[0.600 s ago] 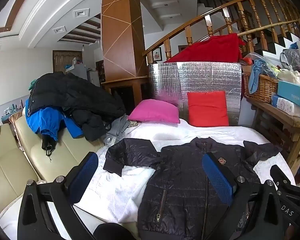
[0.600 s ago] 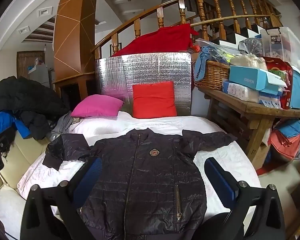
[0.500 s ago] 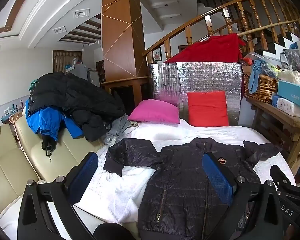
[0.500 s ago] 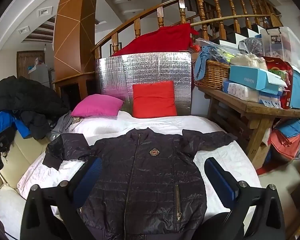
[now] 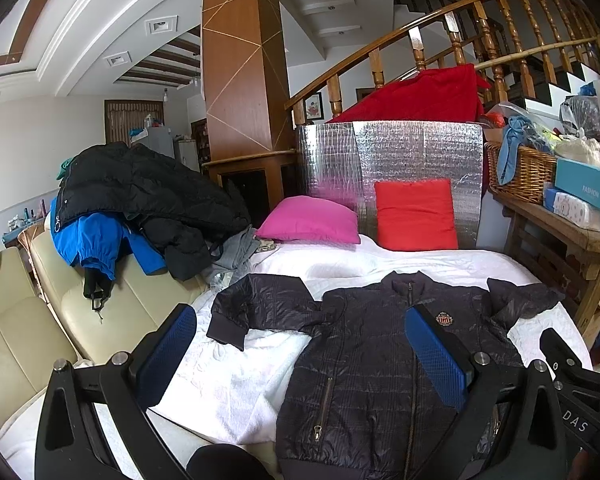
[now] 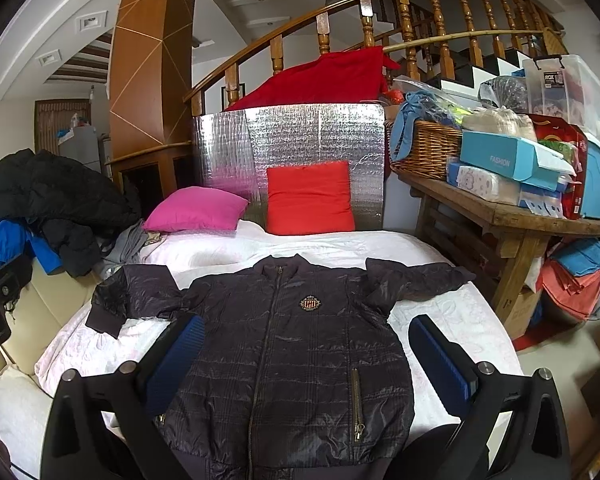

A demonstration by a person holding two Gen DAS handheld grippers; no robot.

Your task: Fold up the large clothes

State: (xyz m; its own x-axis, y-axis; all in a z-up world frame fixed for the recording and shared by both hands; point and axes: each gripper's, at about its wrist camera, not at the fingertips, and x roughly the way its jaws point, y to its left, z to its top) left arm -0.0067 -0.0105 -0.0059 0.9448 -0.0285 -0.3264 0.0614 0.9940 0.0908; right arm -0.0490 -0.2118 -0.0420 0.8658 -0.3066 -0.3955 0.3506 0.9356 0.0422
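A dark quilted jacket [image 5: 364, 364] [image 6: 284, 360] lies flat and front up on the white bed cover [image 5: 228, 376] [image 6: 448, 320], zipped, both sleeves spread sideways, a crest badge on its chest. My left gripper [image 5: 300, 348] hovers above the jacket's left half and the cover beside it, jaws wide open, nothing between its blue pads. My right gripper [image 6: 304, 356] hangs over the jacket's body, also wide open and holding nothing. Part of the right gripper's black frame [image 5: 572, 384] shows at the lower right of the left wrist view.
A pink pillow [image 6: 196, 210] and a red pillow [image 6: 310, 198] lean on a silver foil panel [image 6: 300, 136] at the bed's head. Piled coats [image 5: 140, 200] lie on a cream sofa [image 5: 100, 304] at left. A cluttered wooden table [image 6: 512, 216] stands at right.
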